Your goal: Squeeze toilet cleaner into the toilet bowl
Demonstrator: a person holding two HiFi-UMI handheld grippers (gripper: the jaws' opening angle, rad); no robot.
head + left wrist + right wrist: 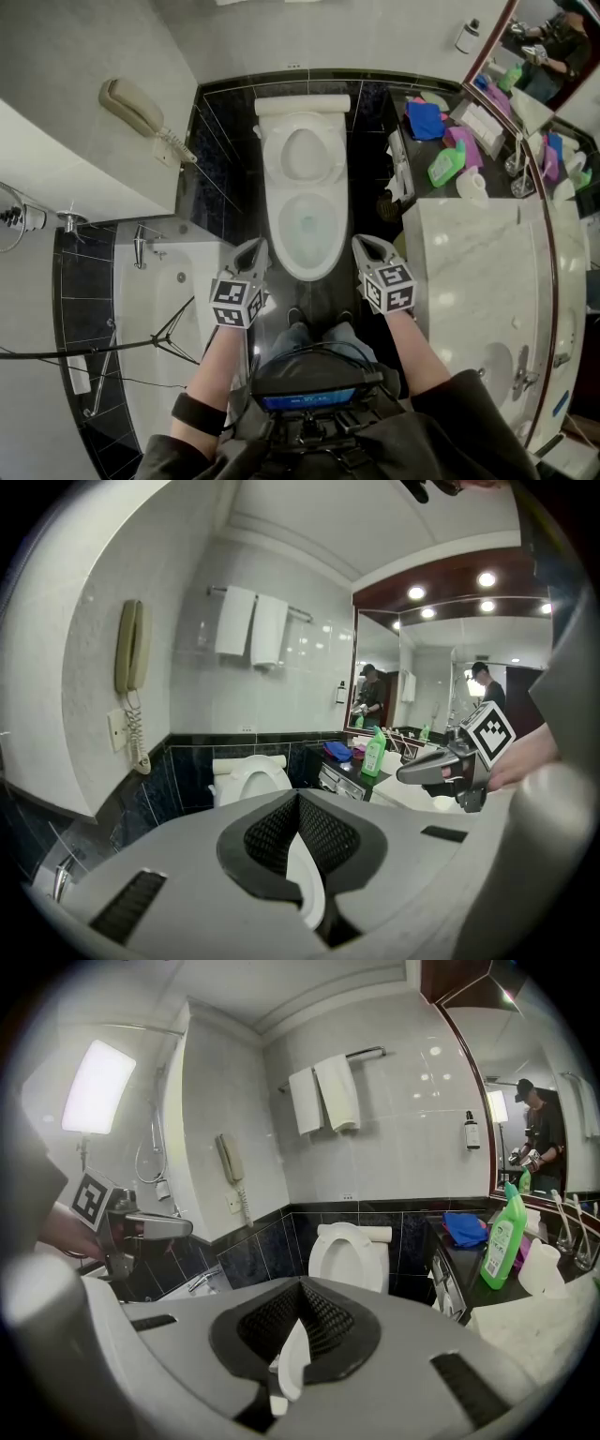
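The white toilet [302,197] stands in the middle with its lid and seat raised and water in the bowl. A green toilet cleaner bottle [448,164] rests on the black shelf to its right, also visible in the left gripper view [375,752] and the right gripper view [502,1237]. My left gripper [254,247] hovers at the bowl's front left rim, shut and empty. My right gripper [365,246] hovers at the front right rim, shut and empty too. Each gripper view looks over closed jaws at the toilet [246,780] [349,1249].
A wall phone [131,108] hangs at the left above the bathtub [150,309]. A marble vanity [478,281] with a sink fills the right side. On the black shelf lie a blue cloth [427,120], a pink bottle [464,142] and a paper roll [472,184]. Towels [323,1096] hang above the toilet.
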